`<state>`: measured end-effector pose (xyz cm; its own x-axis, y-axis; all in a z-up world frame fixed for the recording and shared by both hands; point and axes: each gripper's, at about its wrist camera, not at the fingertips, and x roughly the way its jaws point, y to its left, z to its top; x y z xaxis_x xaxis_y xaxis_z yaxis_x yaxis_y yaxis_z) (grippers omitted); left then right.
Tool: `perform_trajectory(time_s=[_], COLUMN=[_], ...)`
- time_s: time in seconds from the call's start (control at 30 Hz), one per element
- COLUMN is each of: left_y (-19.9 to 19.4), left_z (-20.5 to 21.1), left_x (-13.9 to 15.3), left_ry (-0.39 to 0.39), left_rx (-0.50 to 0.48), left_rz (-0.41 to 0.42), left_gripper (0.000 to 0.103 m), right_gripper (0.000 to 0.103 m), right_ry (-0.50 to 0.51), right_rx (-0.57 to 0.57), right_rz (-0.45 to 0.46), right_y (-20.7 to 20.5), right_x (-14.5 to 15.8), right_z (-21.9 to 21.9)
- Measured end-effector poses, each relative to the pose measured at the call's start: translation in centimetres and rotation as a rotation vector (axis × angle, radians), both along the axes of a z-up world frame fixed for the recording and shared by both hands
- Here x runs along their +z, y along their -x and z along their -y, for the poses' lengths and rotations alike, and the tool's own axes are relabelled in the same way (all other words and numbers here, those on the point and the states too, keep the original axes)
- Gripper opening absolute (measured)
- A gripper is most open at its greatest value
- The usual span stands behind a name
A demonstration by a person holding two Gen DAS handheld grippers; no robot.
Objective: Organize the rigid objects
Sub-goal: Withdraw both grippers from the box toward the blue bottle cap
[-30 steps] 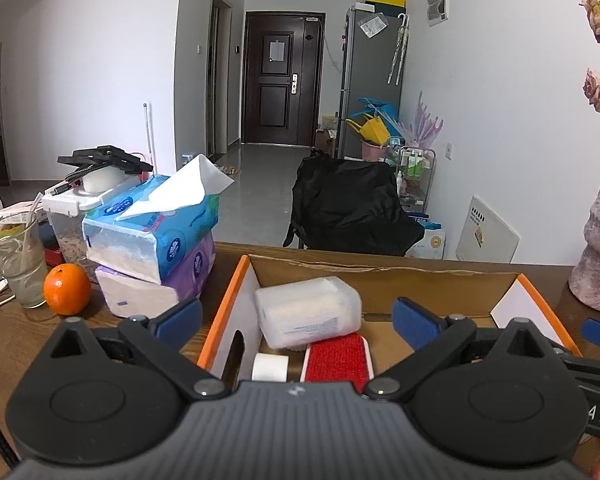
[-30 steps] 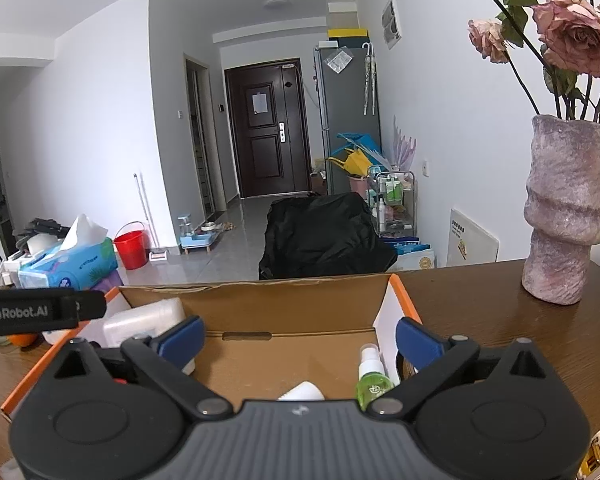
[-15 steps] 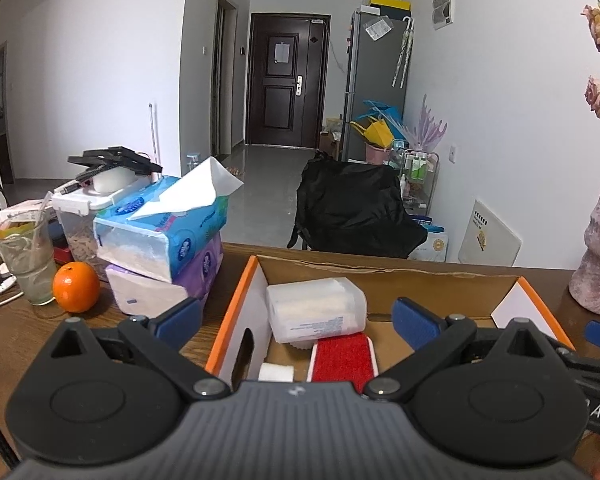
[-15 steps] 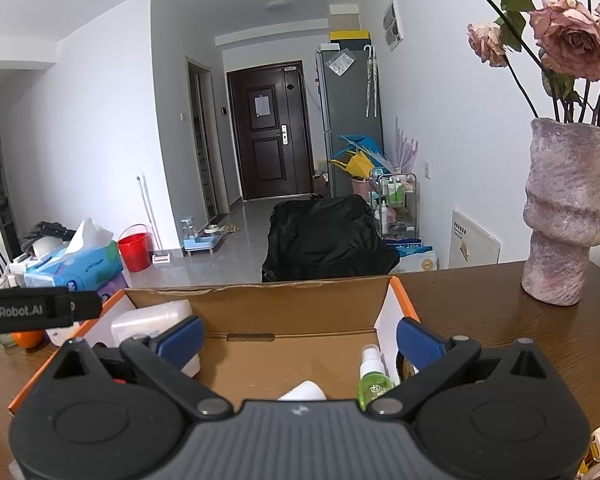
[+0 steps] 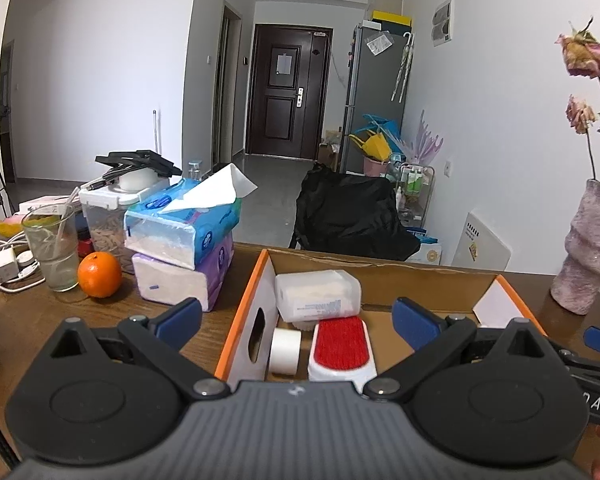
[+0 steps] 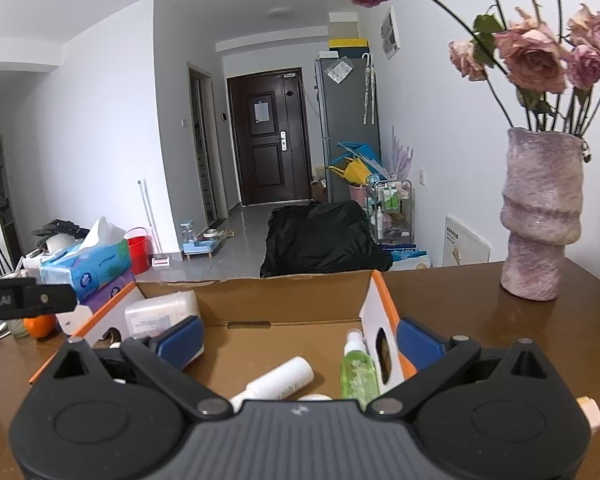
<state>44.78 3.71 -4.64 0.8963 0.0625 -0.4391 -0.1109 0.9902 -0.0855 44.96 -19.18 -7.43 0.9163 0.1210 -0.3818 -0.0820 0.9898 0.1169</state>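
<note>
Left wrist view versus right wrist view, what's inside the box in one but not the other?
Only the left wrist view shows the red lint brush and the white tape roll. Only the right wrist view shows the green spray bottle and the white bottle lying on its side. Both show the cardboard box and the translucent plastic container at its far left corner.

Both little cameras sit low and close behind the cardboard box (image 5: 384, 270) (image 6: 260, 296) — side by side, both facing the far door (image 5: 286, 92) (image 6: 270, 136).
</note>
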Motion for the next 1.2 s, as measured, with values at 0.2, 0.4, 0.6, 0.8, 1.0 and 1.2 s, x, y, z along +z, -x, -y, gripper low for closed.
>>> perform_trajectory(time_s=[0.2,0.4,0.6,0.8,1.0,1.2], left_y=[2.6,5.1,7.5,9.8,12.2,14.5], left_z=[-0.6,-0.8,-1.1,-1.5,-1.4,-0.8], left_x=[0.2,-0.4,-0.7,-1.0,-1.1,-1.4], left_ry=[0.034,0.054,0.055,0.06,0.054,0.042], left_rx=[-0.008,-0.019,-0.013,0.012,0.028,0.021], left_rz=[0.007,-0.006,0.002,0.006,0.015,0.016], left_gripper=[0.103,0.103,0.103,0.103,0.103,0.103], right_gripper=[0.103,0.103,0.103,0.103,0.103,0.103], right_ry=[0.015,0.026,0.015,0.018,0.029,0.043], right_rx=[-0.022,-0.044,-0.041,-0.03,-0.017,-0.007], right_rz=[0.001,0.0,-0.014,-0.029,-0.037,-0.04], right_y=[2.6,5.9,8.0,10.0,12.0,14.3], right_x=[0.1,0.0,-0.2,-0.7,-1.1,-1.5], right_z=[0.3,0.8,1.6,1.7,2.0,2.2])
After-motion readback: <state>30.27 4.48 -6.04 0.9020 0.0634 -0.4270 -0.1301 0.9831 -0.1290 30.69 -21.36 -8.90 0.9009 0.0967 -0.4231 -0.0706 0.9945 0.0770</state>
